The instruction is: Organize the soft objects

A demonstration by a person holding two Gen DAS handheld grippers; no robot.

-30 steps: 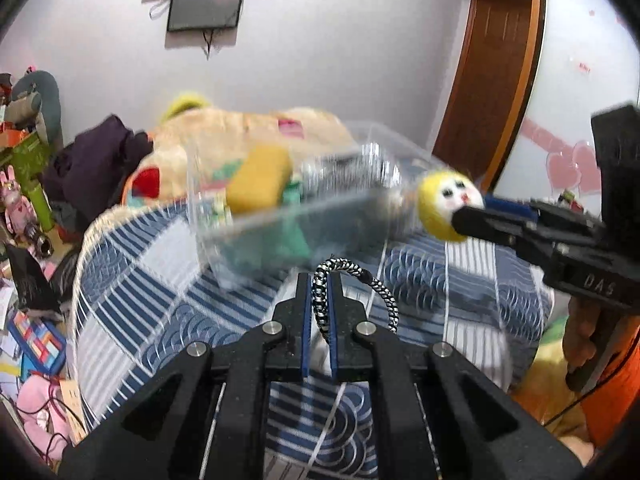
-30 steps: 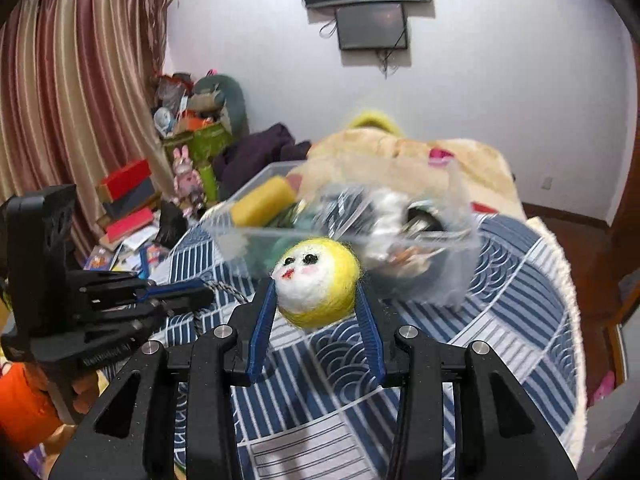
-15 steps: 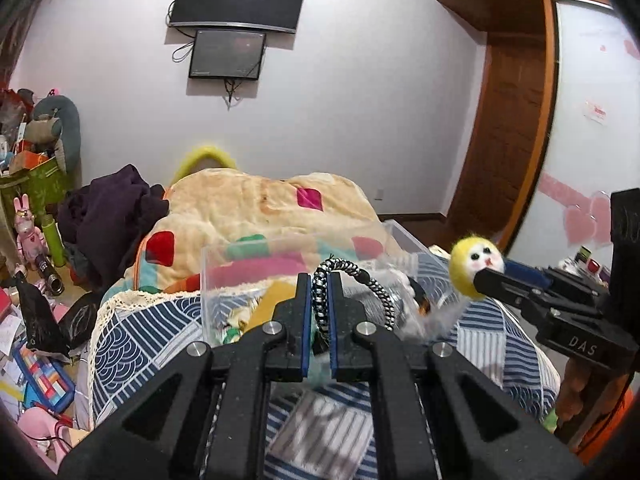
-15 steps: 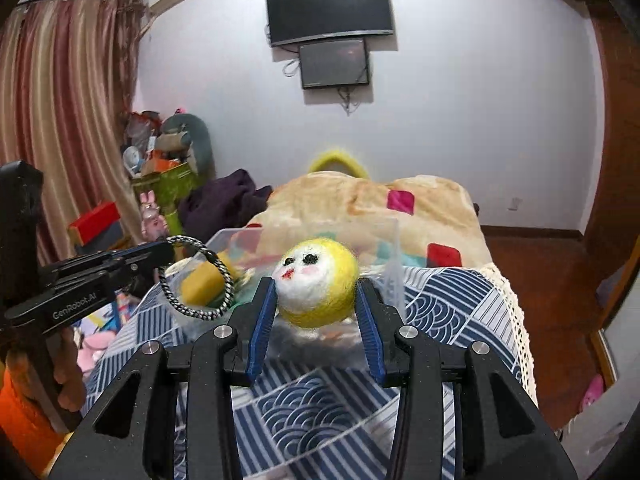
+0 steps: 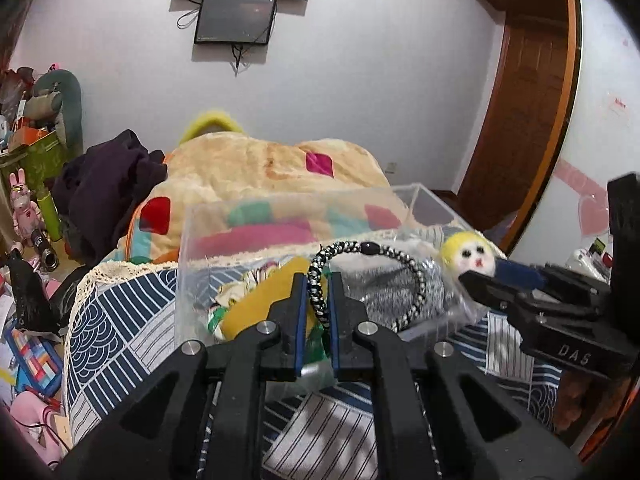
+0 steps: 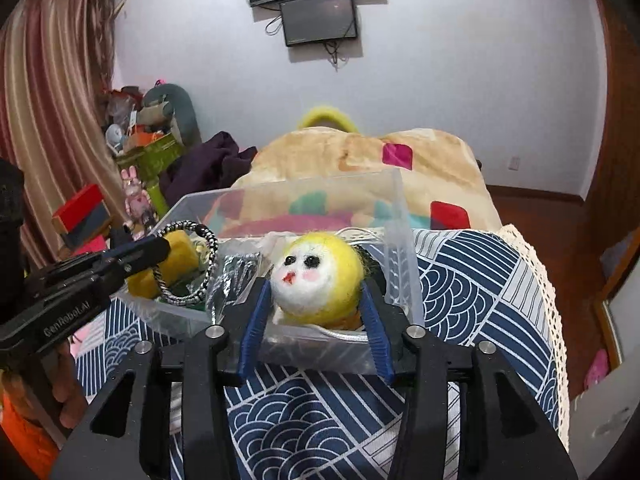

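Two claws carry soft things over a clear box on the bed.

Left wrist view: the left claw is clamped on a black-and-white braided loop, held above the near edge of the clear box. A yellow sponge and a silvery bag already lie inside, so the sorting looks partly done; both held items are not yet dropped. Right wrist view: the right claw is clamped on a yellow felt ball with a face, over the box's near right corner. The box sits on a bed with a blue patterned cover; a quilt, wall screens and curtain lie beyond.
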